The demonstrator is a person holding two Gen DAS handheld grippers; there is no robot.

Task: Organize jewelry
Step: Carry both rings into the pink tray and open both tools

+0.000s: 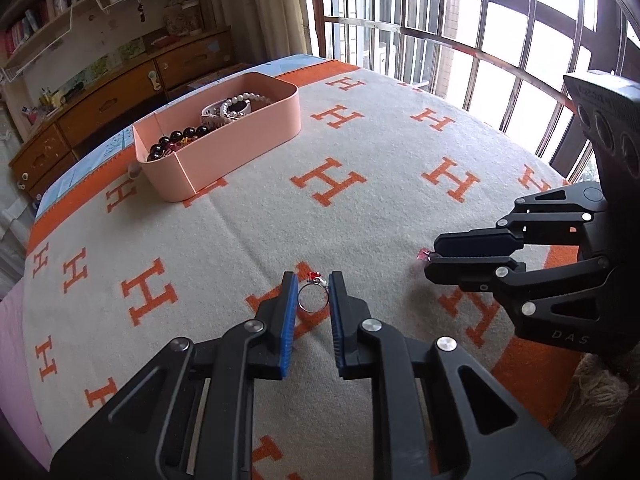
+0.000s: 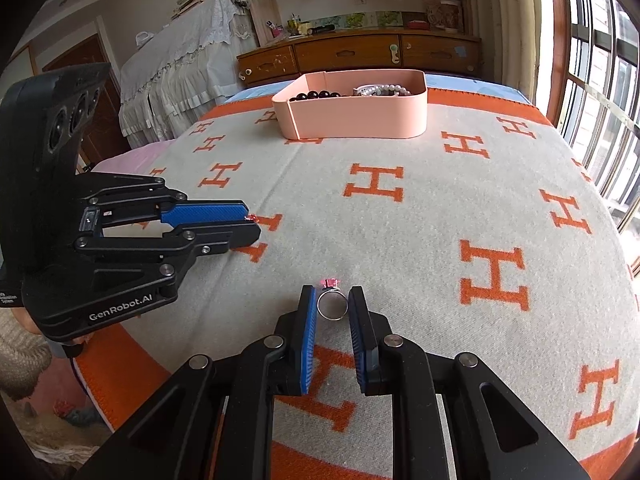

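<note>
A silver ring with a red charm sits between the blue pads of my left gripper, which grips it at its sides just over the blanket. A silver ring with a pink charm sits the same way in my right gripper. Each gripper shows in the other's view: the right one and the left one. A pink tray at the far side holds dark beads, pearls and a white watch; it also shows in the right wrist view.
The bed is covered by a grey blanket with orange H letters and an orange border. A barred window is on the right. A wooden drawer unit and shelves stand behind the bed.
</note>
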